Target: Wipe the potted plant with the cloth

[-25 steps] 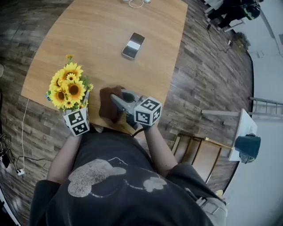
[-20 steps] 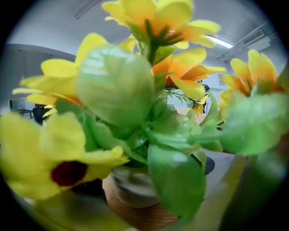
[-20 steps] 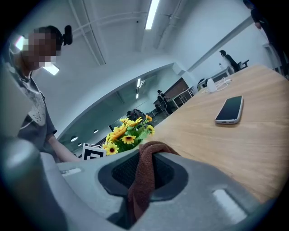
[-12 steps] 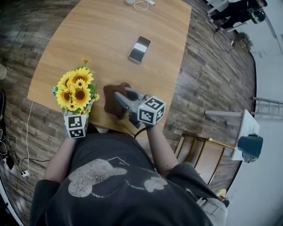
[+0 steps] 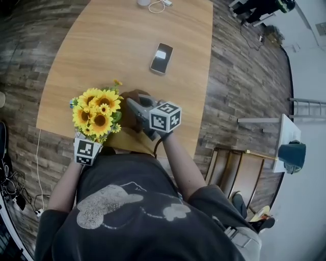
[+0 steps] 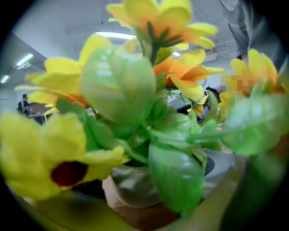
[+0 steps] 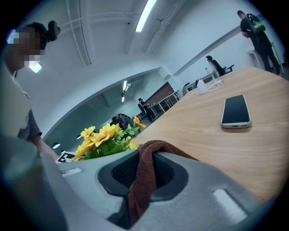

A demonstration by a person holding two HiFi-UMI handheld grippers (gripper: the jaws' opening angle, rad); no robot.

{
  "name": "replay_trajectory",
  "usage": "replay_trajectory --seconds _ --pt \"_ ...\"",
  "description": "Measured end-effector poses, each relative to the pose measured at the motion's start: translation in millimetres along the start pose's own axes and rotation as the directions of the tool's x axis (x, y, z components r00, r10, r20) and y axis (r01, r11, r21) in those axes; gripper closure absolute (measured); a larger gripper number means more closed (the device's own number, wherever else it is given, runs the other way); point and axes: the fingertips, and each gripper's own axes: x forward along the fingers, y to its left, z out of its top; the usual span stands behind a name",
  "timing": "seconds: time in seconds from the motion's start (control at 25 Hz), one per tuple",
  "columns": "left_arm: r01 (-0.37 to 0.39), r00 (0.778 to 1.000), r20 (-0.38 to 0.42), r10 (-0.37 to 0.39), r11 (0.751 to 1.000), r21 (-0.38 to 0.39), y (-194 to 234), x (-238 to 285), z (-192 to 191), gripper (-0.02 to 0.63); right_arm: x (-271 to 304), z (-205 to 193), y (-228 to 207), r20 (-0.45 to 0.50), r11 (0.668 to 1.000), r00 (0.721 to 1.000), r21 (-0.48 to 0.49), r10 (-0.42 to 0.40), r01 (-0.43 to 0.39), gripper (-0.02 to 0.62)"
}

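The potted plant (image 5: 98,113) is a bunch of yellow sunflowers with green leaves, at the near edge of the wooden table (image 5: 117,46). My left gripper's marker cube (image 5: 85,151) sits right below the flowers, which hide its jaws. In the left gripper view the small pale pot (image 6: 131,187) stands between the jaws, gripped and tilted. My right gripper (image 5: 133,108) is shut on a brown cloth (image 5: 127,102), which touches the right side of the flowers. The right gripper view shows the cloth (image 7: 143,180) pinched between the grey fingers and the sunflowers (image 7: 106,137) just beyond.
A phone (image 5: 161,58) lies screen up on the middle of the table. A white charger and cable (image 5: 153,4) rest at the far edge. A wooden chair (image 5: 232,176) stands on the plank floor to the right, near a small white stand (image 5: 285,133).
The plant has tipped to the right with the left gripper. The right gripper has carried the cloth up and left until it meets the flowers.
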Motion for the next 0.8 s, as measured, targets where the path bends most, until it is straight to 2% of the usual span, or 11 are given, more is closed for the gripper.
replay_trajectory --seconds 0.2,0.4,0.6,0.8 --pt "0.090 0.996 0.009 -0.090 0.995 0.040 1 -1 0 0.058 33 -5 -5 -0.032 1.000 0.999 0.001 -0.028 0.028 0.550" --pt "0.160 0.987 0.015 -0.162 0.984 0.073 1 1 2 0.057 53 -8 1 -0.046 1.000 0.999 0.024 -0.008 0.009 0.551" --pt "0.207 0.978 0.002 -0.209 0.969 0.133 7 4 5 0.057 55 -18 12 -0.039 0.999 0.999 0.042 0.011 -0.009 0.549" --pt "0.258 0.965 0.002 -0.261 0.956 0.140 8 6 7 0.057 45 -28 21 -0.008 0.998 1.000 0.067 -0.007 0.008 0.551"
